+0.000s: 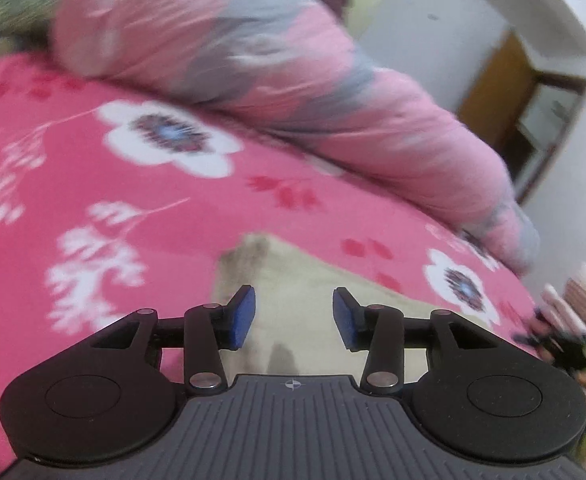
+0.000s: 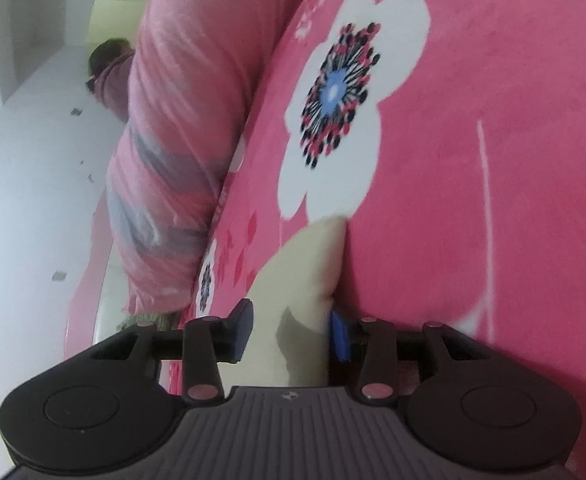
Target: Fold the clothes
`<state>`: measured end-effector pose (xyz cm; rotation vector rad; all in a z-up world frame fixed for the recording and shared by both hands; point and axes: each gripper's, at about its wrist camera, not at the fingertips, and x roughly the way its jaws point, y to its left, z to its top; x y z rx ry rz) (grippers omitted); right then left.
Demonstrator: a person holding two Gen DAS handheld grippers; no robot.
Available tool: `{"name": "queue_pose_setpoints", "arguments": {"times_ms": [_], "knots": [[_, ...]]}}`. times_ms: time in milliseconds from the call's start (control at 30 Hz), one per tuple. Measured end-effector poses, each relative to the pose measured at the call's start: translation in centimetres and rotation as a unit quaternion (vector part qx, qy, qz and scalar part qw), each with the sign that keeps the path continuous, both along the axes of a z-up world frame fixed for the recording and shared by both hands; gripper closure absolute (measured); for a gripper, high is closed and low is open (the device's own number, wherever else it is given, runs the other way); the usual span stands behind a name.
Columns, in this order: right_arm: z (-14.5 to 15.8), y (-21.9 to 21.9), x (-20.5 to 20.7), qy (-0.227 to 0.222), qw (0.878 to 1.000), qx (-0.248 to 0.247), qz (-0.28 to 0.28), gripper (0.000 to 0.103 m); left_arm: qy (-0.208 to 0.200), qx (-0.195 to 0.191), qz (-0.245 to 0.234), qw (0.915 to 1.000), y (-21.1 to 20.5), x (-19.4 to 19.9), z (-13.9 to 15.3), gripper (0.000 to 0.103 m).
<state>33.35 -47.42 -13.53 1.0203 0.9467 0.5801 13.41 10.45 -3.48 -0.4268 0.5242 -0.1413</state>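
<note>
Two tools are seen low over the bed, each with its jaws parted and nothing pinched; the left tool hangs above the cream garment, which lies flat beneath the gap; at the right tool a cream corner rises toward twelve o'clock, close by the blue pad at three o'clock, though contact cannot be told. A fresh edge should be chosen, both corners gripped evenly and drawn across without bunching; farther off, the pink flowered bedspread is spread, and a rolled pink quilt lies at one o'clock.
</note>
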Motion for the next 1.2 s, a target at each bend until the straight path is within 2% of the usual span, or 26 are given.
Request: {"name": "queue_pose_setpoints", "arguments": {"times_ms": [67, 100, 167, 200, 267, 300, 367, 433, 600, 667, 733, 767, 800, 900, 933, 1000, 1067, 1100, 1167, 1200], "knots": [[-0.2, 0.6, 1.0, -0.001, 1.000, -0.010, -0.008, 0.076, -0.001, 0.029, -0.030, 0.9991, -2.2, 0.9, -0.3, 0.060], [0.1, 1.0, 1.4, -0.012, 0.999, -0.028, -0.011, 0.090, 0.002, 0.043, -0.042, 0.9982, -3.3, 1.5, -0.7, 0.060], [1.0, 1.6, 1.3, -0.051, 0.997, -0.052, -0.006, 0.093, 0.010, 0.059, -0.056, 0.9966, -4.5, 2.0, -1.6, 0.060], [1.8, 1.8, 0.5, -0.090, 0.994, -0.066, -0.003, 0.093, 0.014, 0.065, -0.062, 0.9959, -5.0, 2.2, -2.0, 0.060], [3.4, 2.2, -0.9, -0.167, 0.981, -0.094, 0.002, 0.093, 0.017, 0.077, -0.064, 0.9948, -5.2, 2.2, -2.6, 0.060], [3.7, 2.4, -1.3, -0.178, 0.976, -0.122, 0.000, 0.093, 0.018, 0.082, -0.066, 0.9943, -5.2, 2.1, -2.8, 0.061], [2.3, 2.4, -0.9, -0.136, 0.976, -0.171, -0.003, 0.090, 0.018, 0.085, -0.067, 0.9940, -5.0, 2.0, -3.0, 0.061], [0.3, 1.4, -0.5, -0.096, 0.985, -0.139, -0.017, 0.091, 0.018, 0.086, -0.066, 0.9939, -5.1, 2.0, -3.0, 0.061], [2.3, -2.5, -3.9, -0.061, 0.976, -0.144, -0.153, 0.085, 0.017, 0.086, -0.063, 0.9941, -5.2, 2.0, -2.9, 0.061], [4.4, -3.0, -6.8, -0.083, 0.972, -0.156, -0.154, 0.085, 0.014, 0.084, -0.060, 0.9945, -5.2, 1.7, -2.6, 0.060], [7.1, -1.7, -11.2, -0.129, 0.971, -0.170, -0.108, 0.085, -0.002, 0.078, -0.070, 0.9945, -5.1, 1.2, -2.2, 0.058], [8.3, -0.7, -13.1, -0.152, 0.968, -0.184, -0.083, 0.085, -0.013, 0.071, -0.079, 0.9942, -5.1, 0.8, -2.1, 0.054], [9.4, 1.1, -15.2, -0.176, 0.959, -0.216, -0.054, 0.085, -0.023, 0.065, -0.088, 0.9937, -5.1, 0.5, -2.0, 0.053], [9.2, 4.9, -19.6, -0.222, 0.929, -0.296, 0.016, 0.085, -0.020, 0.069, -0.106, 0.9918, -5.7, 0.2, -2.5, 0.053], [8.3, 5.7, -20.0, -0.216, 0.920, -0.326, 0.029, 0.086, -0.017, 0.079, -0.108, 0.9909, -6.0, 0.1, -2.9, 0.053], [5.3, 6.5, -20.3, -0.194, 0.904, -0.380, 0.016, 0.093, -0.016, 0.112, -0.105, 0.9881, -6.7, 0.0, -3.7, 0.054], [5.4, 4.9, -20.5, -0.169, 0.932, -0.319, -0.038, 0.094, -0.023, 0.127, -0.102, 0.9864, -7.2, -0.5, -3.4, 0.053], [6.0, 4.2, -21.1, -0.160, 0.938, -0.299, -0.077, 0.091, -0.028, 0.132, -0.100, 0.9858, -7.4, -0.9, -3.0, 0.053], [6.5, 3.4, -22.9, -0.193, 0.931, -0.281, -0.128, 0.090, -0.042, 0.119, -0.099, 0.9870, -7.5, -2.0, -2.2, 0.052], [6.1, 2.9, -23.9, -0.205, 0.933, -0.259, -0.145, 0.090, -0.047, 0.107, -0.099, 0.9882, -7.4, -2.6, -1.8, 0.052]]}}
